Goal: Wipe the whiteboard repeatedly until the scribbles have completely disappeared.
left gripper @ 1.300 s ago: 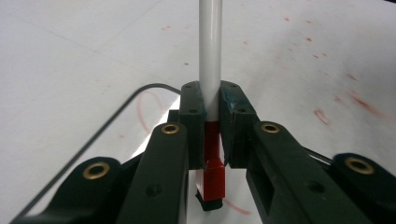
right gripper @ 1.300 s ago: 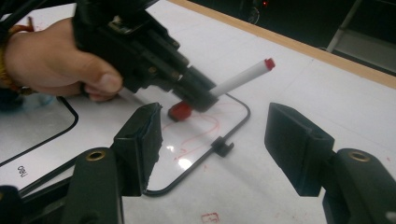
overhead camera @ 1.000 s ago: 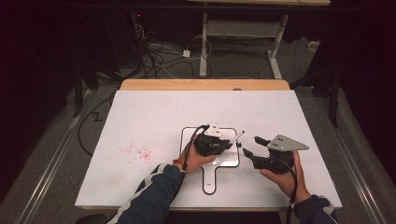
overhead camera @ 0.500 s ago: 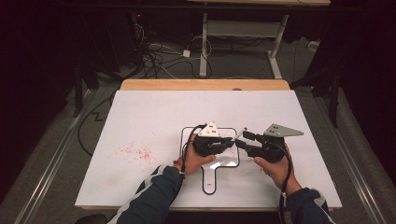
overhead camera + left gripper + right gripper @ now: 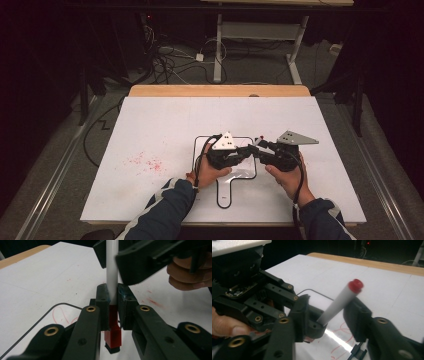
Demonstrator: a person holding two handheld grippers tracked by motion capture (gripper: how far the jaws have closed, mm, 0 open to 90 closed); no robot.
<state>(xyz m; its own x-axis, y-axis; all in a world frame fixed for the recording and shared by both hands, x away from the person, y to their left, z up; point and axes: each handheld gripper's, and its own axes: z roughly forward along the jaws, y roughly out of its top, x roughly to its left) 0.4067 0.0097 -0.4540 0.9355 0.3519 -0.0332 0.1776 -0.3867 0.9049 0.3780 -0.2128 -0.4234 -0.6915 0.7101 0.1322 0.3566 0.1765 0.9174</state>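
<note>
The left gripper (image 5: 243,151) is pinching a marker (image 5: 111,277) near its red cap (image 5: 113,336), jaws pressed against the white barrel, with the marker held just above the small whiteboard (image 5: 202,142). The right gripper (image 5: 257,149) has its jaws spread on either side of the barrel's far end, where a red plug (image 5: 355,285) shows, and has not closed on it. The risk, as I judge it, is in the pull: the left grip sits right at the seam of cap and barrel, so if the right gripper closes off-centre or tugs at an angle, the round barrel may slip or twist out of the left jaws and drop onto the board. A jerk could also drag the tip across the board, already scribbled with red lines. The table (image 5: 150,120) is covered in white, with red specks (image 5: 145,162) to the left and a wooden edge at the far side. Beyond lie a dark room, cables (image 5: 165,60) on the floor and a desk frame (image 5: 260,35).
</note>
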